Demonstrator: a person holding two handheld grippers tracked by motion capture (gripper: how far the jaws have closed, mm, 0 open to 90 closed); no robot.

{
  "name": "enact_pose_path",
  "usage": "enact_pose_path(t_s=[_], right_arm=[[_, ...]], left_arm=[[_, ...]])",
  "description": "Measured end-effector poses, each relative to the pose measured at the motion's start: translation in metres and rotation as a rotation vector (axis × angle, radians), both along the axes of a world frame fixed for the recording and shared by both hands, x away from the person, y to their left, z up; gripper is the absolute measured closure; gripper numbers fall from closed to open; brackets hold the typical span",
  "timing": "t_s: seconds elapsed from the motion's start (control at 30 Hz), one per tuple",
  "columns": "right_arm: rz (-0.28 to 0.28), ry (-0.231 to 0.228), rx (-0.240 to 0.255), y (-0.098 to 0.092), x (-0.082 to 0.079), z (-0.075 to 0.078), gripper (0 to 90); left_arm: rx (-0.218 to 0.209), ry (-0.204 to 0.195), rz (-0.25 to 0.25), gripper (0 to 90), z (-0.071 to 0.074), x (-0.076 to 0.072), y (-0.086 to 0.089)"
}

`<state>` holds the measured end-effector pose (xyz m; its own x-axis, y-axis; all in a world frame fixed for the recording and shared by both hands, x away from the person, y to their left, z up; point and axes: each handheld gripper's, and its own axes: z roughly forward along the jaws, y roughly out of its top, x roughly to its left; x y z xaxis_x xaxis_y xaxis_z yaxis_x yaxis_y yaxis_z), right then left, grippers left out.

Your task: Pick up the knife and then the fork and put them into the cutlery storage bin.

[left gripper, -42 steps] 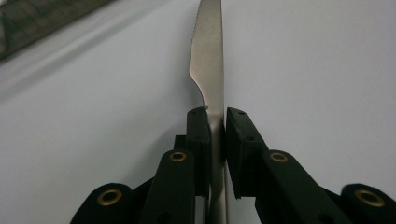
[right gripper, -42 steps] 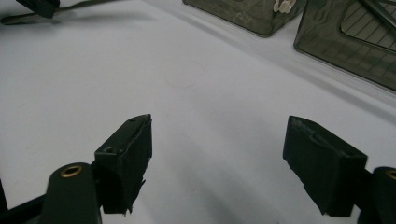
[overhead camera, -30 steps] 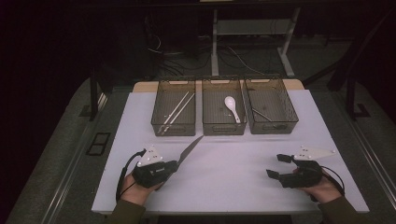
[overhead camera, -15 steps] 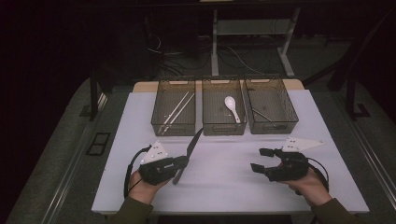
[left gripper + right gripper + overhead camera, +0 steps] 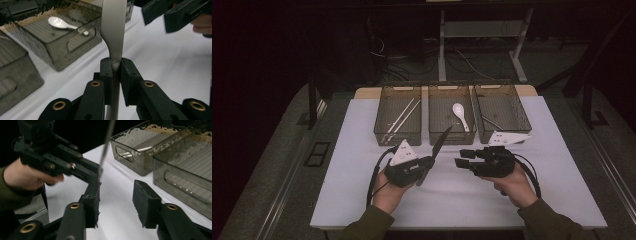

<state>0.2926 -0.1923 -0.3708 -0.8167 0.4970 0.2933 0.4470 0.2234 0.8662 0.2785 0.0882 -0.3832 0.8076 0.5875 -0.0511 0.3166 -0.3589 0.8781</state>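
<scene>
My left gripper [image 5: 429, 162] is shut on a flat metal table knife [image 5: 439, 145], which points up and away toward the trays. In the left gripper view the knife [image 5: 113, 30] rises out of the closed jaws of that gripper [image 5: 115, 67]. My right gripper [image 5: 459, 157] stands open just right of the knife, pointing left at it with a small gap between. Nothing lies between the jaws of the right gripper [image 5: 117, 195] in its own view. Beyond them the left gripper [image 5: 96, 171] holds the knife [image 5: 106, 142] upright.
Three dark mesh trays stand in a row at the back of the white table [image 5: 362, 200]. The left tray [image 5: 384, 131] holds chopsticks [image 5: 402, 116], the middle tray [image 5: 451, 135] a white spoon [image 5: 460, 116], and the right tray [image 5: 522, 117] a thin metal utensil [image 5: 491, 122].
The right gripper has moved left across the table to just beside the knife. The left gripper has shifted right and forward, and the knife stands steeper.
</scene>
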Motion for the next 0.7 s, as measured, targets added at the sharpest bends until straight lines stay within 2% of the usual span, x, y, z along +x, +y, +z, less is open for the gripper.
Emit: enact_pose_path(t_s=[0.27, 0.37, 0.53, 0.7], right_arm=[[-0.019, 0.023, 0.059, 0.016, 0.017, 0.004, 66.0], [-0.032, 0.02, 0.062, 0.018, 0.021, 0.005, 69.8], [-0.047, 0.007, 0.05, 0.021, 0.025, 0.005, 82.1], [-0.047, 0.004, 0.057, 0.023, 0.024, 0.005, 87.7]], left_arm=[[-0.016, -0.027, -0.003, 79.8, 0.001, 0.006, -0.027], [-0.02, -0.03, -0.008, 79.8, 0.0, 0.007, -0.032], [-0.017, -0.05, -0.006, 79.7, 0.0, 0.006, -0.036], [-0.018, -0.052, -0.004, 79.7, -0.002, 0.006, -0.037]])
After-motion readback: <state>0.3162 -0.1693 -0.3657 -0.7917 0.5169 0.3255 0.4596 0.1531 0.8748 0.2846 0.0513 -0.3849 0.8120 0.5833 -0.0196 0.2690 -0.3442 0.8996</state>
